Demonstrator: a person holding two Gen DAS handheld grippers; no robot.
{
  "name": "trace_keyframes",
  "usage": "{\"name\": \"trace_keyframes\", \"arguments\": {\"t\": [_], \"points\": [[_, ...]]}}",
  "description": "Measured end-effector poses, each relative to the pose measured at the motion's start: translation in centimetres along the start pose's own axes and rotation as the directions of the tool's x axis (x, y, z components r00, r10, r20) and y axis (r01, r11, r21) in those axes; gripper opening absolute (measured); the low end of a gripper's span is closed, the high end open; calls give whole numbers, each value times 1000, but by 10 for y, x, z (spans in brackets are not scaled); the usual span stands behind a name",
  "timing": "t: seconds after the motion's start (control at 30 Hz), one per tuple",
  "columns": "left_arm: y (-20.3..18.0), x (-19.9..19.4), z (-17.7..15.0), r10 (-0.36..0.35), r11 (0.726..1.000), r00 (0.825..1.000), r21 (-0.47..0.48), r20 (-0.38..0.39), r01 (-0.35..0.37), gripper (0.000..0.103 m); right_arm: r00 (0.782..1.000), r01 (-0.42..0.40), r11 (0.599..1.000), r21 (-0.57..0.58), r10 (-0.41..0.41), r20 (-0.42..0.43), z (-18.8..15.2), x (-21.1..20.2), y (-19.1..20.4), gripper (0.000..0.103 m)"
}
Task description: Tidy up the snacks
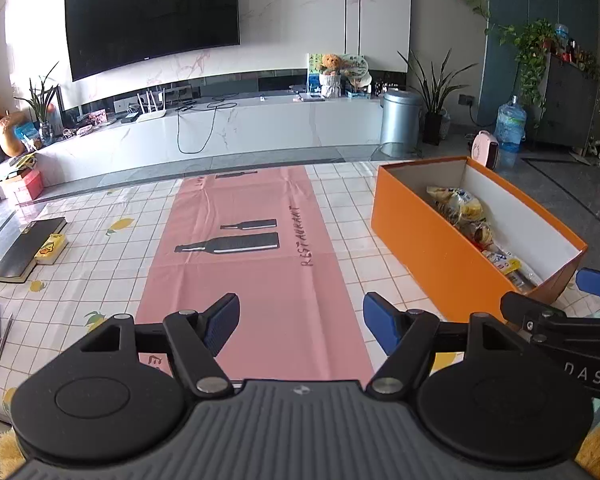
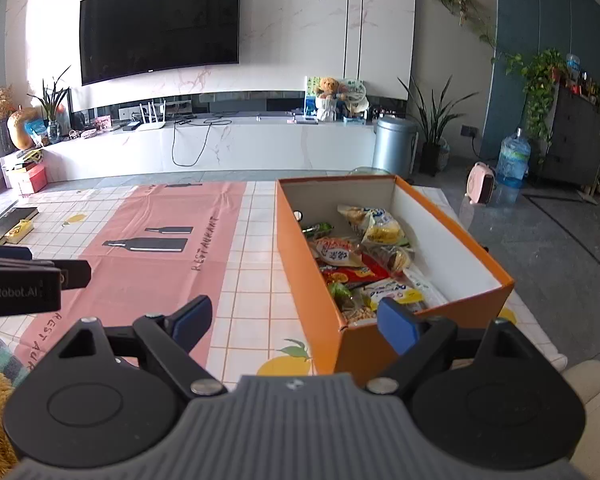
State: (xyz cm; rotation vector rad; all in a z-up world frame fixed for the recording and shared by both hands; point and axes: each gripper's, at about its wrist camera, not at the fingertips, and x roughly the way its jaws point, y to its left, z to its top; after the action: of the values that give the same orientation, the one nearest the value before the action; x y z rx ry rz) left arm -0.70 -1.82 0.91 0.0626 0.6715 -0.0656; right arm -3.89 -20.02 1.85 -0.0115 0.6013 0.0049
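An orange box [image 2: 300, 256] with white inner walls stands on the table's right side, also in the left wrist view [image 1: 428, 248]. Several snack packets [image 2: 364, 256] lie inside it, also seen in the left wrist view [image 1: 472, 220]. My left gripper [image 1: 300, 326] is open and empty above the pink table runner [image 1: 252, 264], left of the box. My right gripper [image 2: 296, 322] is open and empty, hovering at the box's near left corner. Each gripper shows at the edge of the other's view.
A black book [image 1: 28, 250] and a small yellow box [image 1: 51, 249] lie at the table's left. A pen [image 1: 2, 346] lies at the near left edge. A TV console, bin and plants stand beyond the table.
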Motion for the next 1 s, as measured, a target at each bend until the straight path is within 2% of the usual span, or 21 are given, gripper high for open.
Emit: {"name": "trace_keyframes", "arguments": {"t": [0.4,1.0], "points": [[-1,-1,5,11,1000,999,-16,-35,-11,83,1000,-4,1000,4,4,4,3,3,0,87],[3,-9,12,23,1000,999,-17,-41,-24,83,999,-2,1000,-14,3,42,6,-2,1,88]]}}
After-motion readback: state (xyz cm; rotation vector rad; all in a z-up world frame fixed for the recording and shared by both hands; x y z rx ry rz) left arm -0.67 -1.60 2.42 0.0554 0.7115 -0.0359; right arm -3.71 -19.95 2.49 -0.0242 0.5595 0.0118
